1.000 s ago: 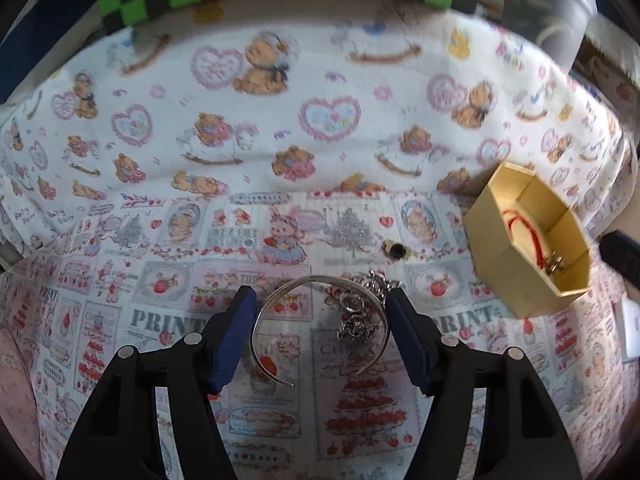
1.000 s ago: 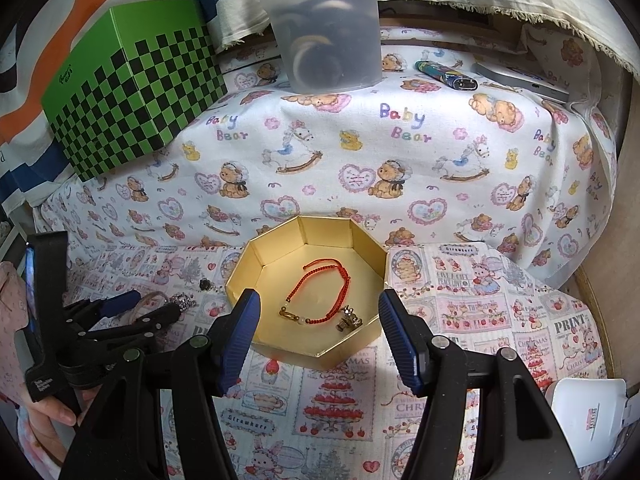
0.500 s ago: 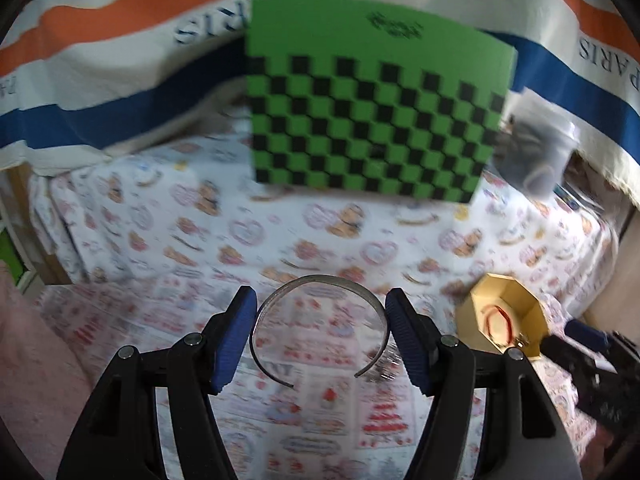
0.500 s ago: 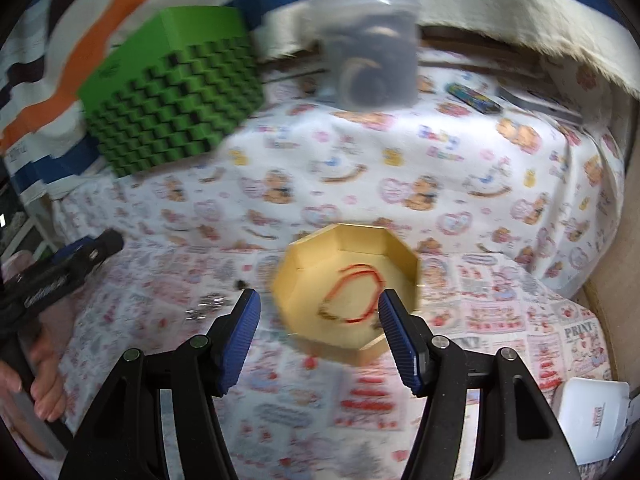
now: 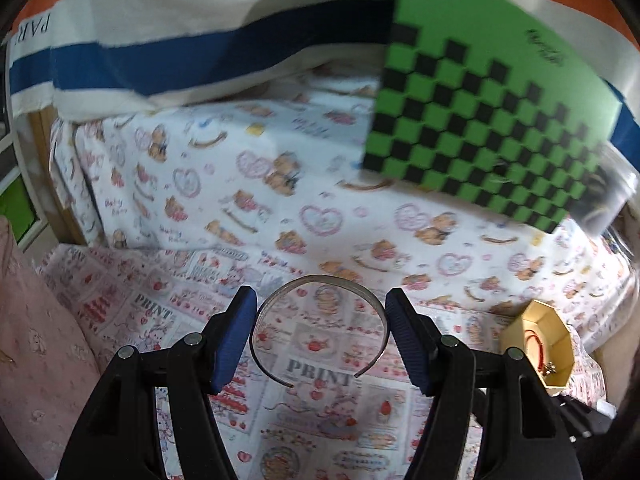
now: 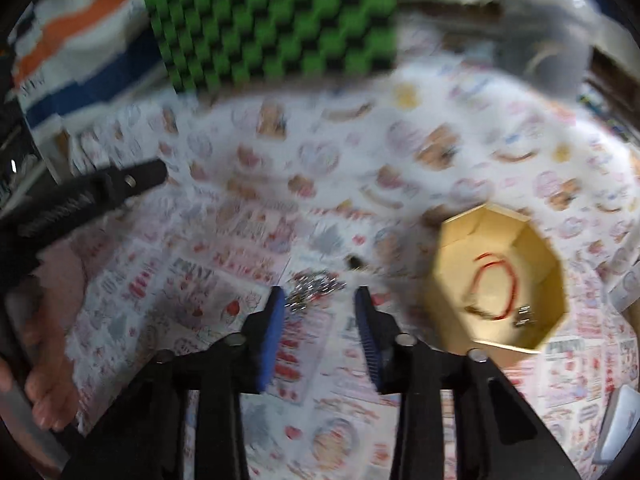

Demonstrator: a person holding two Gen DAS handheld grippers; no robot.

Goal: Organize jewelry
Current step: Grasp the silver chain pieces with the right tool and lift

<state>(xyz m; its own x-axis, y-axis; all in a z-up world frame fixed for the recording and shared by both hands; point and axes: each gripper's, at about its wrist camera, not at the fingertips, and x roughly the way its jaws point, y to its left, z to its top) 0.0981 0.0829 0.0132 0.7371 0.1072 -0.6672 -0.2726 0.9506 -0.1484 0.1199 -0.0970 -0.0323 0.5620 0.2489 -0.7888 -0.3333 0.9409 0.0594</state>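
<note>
My left gripper (image 5: 318, 340) is shut on a silver open bangle (image 5: 320, 280), held between its blue pads above the printed cloth. The gold octagonal box (image 5: 538, 346) lies to its lower right; it also shows in the right wrist view (image 6: 500, 276) with a red bead bracelet (image 6: 494, 286) and a small metal piece (image 6: 524, 316) inside. My right gripper (image 6: 320, 312) is open and empty, its jaws partly closed, just short of a silver chain heap (image 6: 314, 286) on the cloth. A small dark bead (image 6: 354, 262) lies beyond the heap. The view is blurred.
A green and black checkered box (image 5: 496, 120) stands at the back, also in the right wrist view (image 6: 276, 20). A clear plastic tub (image 6: 544, 48) stands at the back right. The left gripper's arm (image 6: 80, 200) and a hand (image 6: 44, 360) are at the left. A white object (image 6: 620, 424) lies lower right.
My left gripper has lifted the bangle off the cloth and swung left. My right gripper has moved left from the gold box to the chain heap, and its jaws have narrowed.
</note>
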